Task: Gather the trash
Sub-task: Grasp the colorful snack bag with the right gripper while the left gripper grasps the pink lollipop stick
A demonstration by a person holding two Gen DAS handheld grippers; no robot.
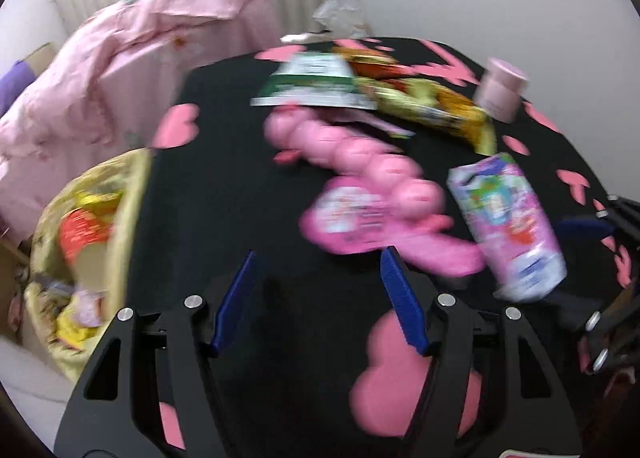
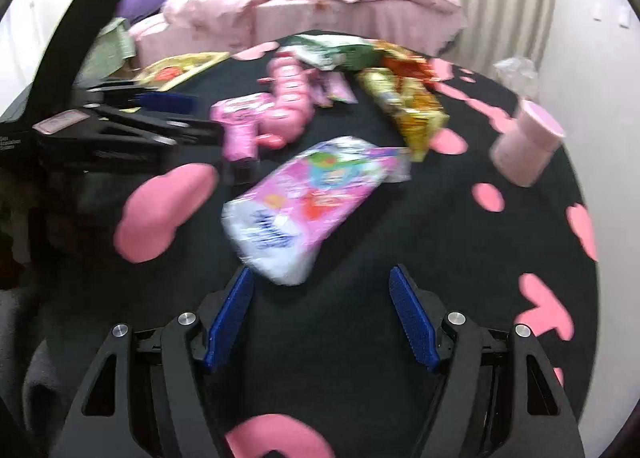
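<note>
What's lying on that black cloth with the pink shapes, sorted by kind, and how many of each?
Snack packets and wrappers: 4 (green-white packet, yellow-orange packet, pink-white packet, small pink packet)
Pink bumpy toy: 1
Pink cup: 1
Total: 6

In the left wrist view, a snack pouch (image 1: 507, 224) lies on the tabletop (image 1: 224, 186) at right, a toy (image 1: 360, 162) left of it, a cup (image 1: 502, 88) upper right, a bag (image 1: 80, 250) off its left edge.

black cloth-covered tabletop (image 2: 400, 238): pink heart shapes | crinkly plastic packet (image 2: 308, 206): pink-and-white, cartoon print | bumpy plastic toy (image 1: 360, 154): pink | round paper cup (image 2: 528, 142): pale pink | long snack wrapper (image 2: 408, 106): yellow-orange
</note>
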